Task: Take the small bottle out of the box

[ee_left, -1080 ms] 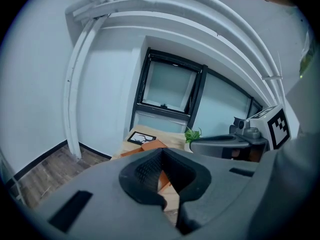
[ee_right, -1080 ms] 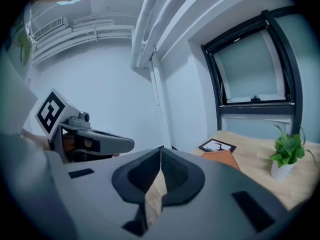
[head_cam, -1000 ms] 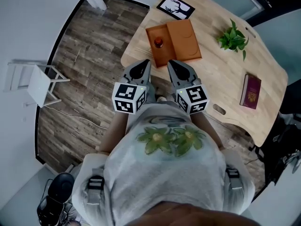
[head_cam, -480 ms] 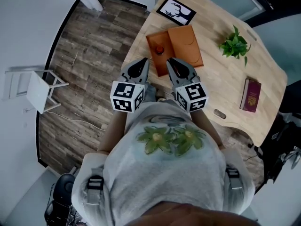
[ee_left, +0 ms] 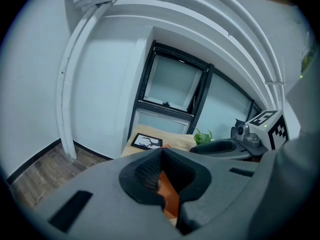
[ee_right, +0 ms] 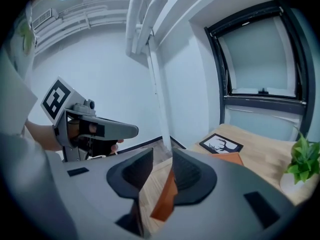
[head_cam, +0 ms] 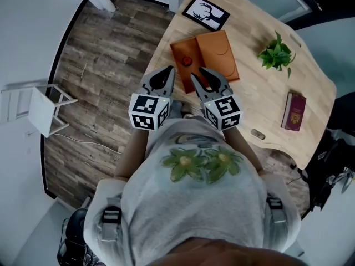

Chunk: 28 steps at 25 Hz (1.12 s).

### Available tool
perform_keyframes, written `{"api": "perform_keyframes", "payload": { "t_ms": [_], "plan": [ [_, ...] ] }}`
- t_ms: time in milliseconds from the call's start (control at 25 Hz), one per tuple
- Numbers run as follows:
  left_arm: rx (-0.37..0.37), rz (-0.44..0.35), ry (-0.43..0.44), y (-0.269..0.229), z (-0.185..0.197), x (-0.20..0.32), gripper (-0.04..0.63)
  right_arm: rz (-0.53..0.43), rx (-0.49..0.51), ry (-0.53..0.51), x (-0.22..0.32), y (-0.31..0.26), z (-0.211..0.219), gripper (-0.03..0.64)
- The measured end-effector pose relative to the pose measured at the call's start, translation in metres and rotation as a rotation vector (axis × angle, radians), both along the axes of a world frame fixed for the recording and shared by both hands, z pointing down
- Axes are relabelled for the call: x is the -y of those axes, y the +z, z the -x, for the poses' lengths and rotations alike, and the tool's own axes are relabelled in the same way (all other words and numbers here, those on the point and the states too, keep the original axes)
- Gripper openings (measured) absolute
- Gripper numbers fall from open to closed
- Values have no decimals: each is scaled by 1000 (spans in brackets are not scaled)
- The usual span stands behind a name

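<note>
Small bottle in open orange box, on table.

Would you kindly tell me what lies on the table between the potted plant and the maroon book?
Nothing: in the head view, the wooden table is bare between the potted plant and the maroon book.

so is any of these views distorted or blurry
Head view: sharp, evenly lit, only soft shadows on the table, edges mildly curved. Left gripper view: strong fisheye, dark round corners, the white pipes bow. Right gripper view: same fisheye, the window frame bends; no glare or motion blur.
</note>
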State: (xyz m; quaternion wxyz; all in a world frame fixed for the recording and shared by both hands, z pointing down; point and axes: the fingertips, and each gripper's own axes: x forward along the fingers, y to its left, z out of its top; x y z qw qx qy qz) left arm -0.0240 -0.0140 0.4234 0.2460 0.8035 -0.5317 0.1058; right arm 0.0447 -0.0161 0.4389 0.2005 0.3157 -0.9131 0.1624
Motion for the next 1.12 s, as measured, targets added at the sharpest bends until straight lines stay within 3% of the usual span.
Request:
{"api": "perform_keyframes", "payload": {
  "t_ms": [400, 1120],
  "plan": [
    [-4, 12, 3, 3, 9, 14, 8, 77, -73, -29, 9, 28, 9, 164],
    [6, 48, 21, 16, 31, 35, 8, 154, -152, -42, 23, 70, 23, 183]
  ]
}}
